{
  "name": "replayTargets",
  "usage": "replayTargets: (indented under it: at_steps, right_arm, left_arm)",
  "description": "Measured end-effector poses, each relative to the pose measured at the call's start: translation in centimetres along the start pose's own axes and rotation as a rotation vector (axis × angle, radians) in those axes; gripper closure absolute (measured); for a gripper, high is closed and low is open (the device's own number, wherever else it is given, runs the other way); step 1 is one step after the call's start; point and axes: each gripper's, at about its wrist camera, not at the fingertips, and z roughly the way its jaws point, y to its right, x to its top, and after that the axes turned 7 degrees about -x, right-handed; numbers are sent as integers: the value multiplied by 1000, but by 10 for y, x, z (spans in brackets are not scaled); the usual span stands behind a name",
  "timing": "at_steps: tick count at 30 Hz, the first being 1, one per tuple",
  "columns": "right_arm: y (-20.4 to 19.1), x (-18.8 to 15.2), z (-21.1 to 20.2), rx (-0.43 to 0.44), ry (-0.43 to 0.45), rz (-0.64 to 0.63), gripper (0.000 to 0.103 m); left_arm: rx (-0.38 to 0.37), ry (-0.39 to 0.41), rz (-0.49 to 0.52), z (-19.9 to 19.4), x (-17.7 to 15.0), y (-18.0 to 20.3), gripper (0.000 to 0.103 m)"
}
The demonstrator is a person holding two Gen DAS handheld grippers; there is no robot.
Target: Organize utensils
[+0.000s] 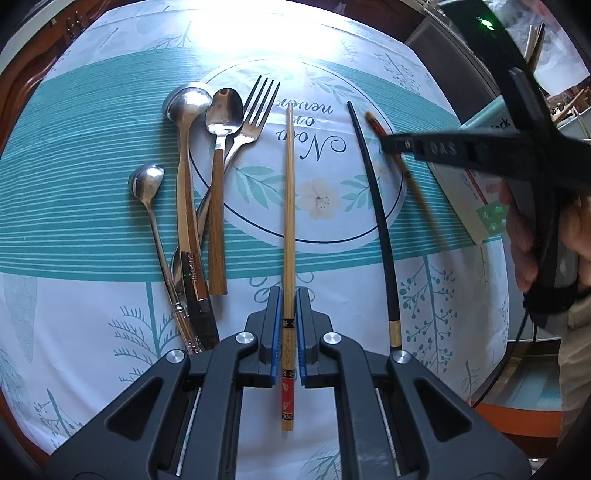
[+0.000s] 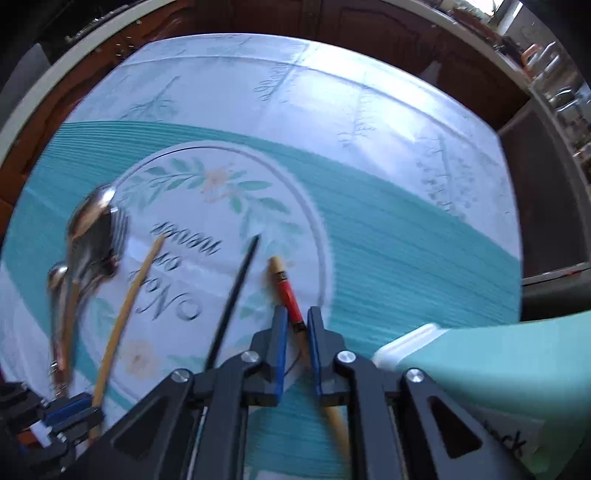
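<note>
My left gripper (image 1: 288,295) is shut on a bamboo chopstick (image 1: 289,192) near its red patterned end; the chopstick lies straight away from me across the printed placemat (image 1: 317,206). To its right lies a black chopstick (image 1: 373,192). Further right, my right gripper (image 1: 386,142) comes in from the side over a second red-ended bamboo chopstick (image 1: 375,123). In the right wrist view that chopstick (image 2: 291,295) runs between the blue pads (image 2: 282,332) of the right gripper (image 2: 297,314), which is shut on it. Three spoons (image 1: 188,107) and a fork (image 1: 256,118) lie bunched at the left.
A mint-green box (image 1: 474,199) sits at the placemat's right edge, close beside the right gripper, and shows as a green box (image 2: 480,354) in the right wrist view. A hand (image 1: 524,236) holds the right gripper. A dark wooden table edge (image 2: 369,22) rings the cloth.
</note>
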Motion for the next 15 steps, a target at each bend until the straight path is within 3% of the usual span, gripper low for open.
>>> replayTargets:
  at_steps: [4,8,15]
  right_arm:
    - [-1,-14,-14,90,27,30,97]
    - [12,-41,-41,201,79,138,97]
    - [40,-89,-92,299,217,440,97]
  left_arm:
    - [10,3,23,-1,-1,-1,98]
    - [13,9,18,-1,-2,1,98]
    - [32,16,9,1,-4,6,98]
